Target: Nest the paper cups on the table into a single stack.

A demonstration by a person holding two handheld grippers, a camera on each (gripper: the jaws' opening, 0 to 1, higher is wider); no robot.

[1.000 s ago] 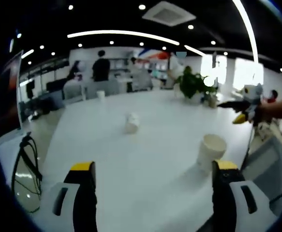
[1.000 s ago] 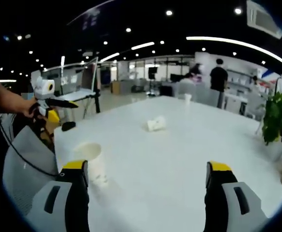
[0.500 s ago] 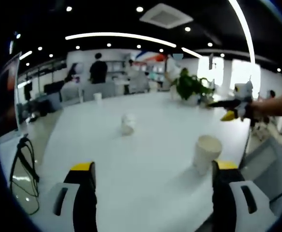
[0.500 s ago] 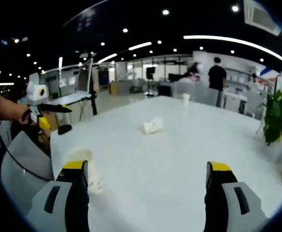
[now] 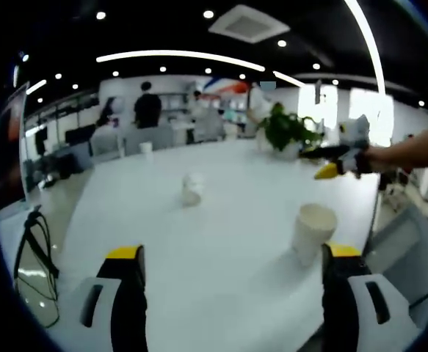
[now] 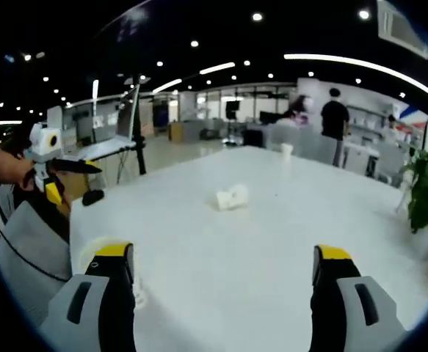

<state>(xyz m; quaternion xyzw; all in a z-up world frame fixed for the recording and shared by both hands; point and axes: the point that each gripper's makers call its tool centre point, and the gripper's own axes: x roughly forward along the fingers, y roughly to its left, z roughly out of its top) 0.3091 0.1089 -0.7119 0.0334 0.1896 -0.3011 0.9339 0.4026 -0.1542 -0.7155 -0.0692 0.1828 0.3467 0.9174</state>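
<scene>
Both views have swung slightly since a second ago; the left gripper (image 5: pixel 232 301) and right gripper (image 6: pixel 225 297) hover with jaws spread, empty. Beyond them on the white table (image 5: pixel 236 220), an upright cup (image 5: pixel 313 232) stands near the edge, a tipped cup (image 5: pixel 192 188) lies mid-table, and a far cup (image 5: pixel 147 148) stands well apart.

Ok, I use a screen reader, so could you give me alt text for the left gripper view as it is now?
An upright paper cup stands on a white table just ahead of the left hand-held gripper, whose jaws are open and hold nothing. A second paper cup lies on its side farther along the table, and the right hand-held gripper reaches in from the right near a potted plant.
</scene>
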